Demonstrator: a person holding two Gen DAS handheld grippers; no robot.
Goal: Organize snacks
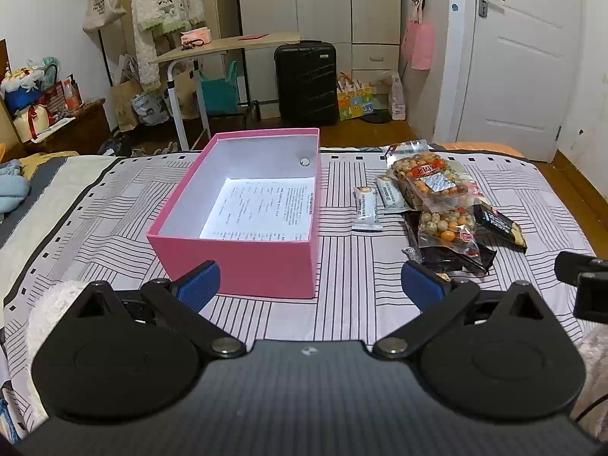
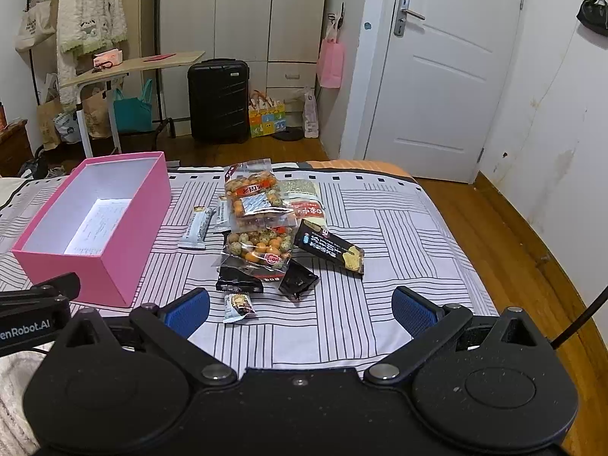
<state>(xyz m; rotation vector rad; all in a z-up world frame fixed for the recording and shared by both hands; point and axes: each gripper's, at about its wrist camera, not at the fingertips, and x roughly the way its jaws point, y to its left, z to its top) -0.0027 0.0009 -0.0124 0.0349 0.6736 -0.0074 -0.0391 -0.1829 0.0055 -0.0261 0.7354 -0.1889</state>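
Note:
An open pink box [image 1: 243, 262] [image 2: 114, 243] stands on the bed with only a printed sheet inside. To its right lies a pile of snacks: two clear bags of mixed nuts [image 1: 429, 180] [image 2: 252, 197], two white bars [image 1: 366, 209] [image 2: 195, 228], black packets [image 2: 328, 249] [image 1: 456, 256] and a small wrapped snack [image 2: 237, 306]. My left gripper [image 1: 309, 285] is open and empty just before the box's near wall. My right gripper [image 2: 300, 309] is open and empty, near the pile's front edge.
The bed has a striped cover [image 2: 380, 228]. Beyond its far edge stand a black suitcase [image 1: 306, 81], a folding table [image 1: 228, 45] and bags on the wood floor. A white door [image 2: 437, 76] is at the right.

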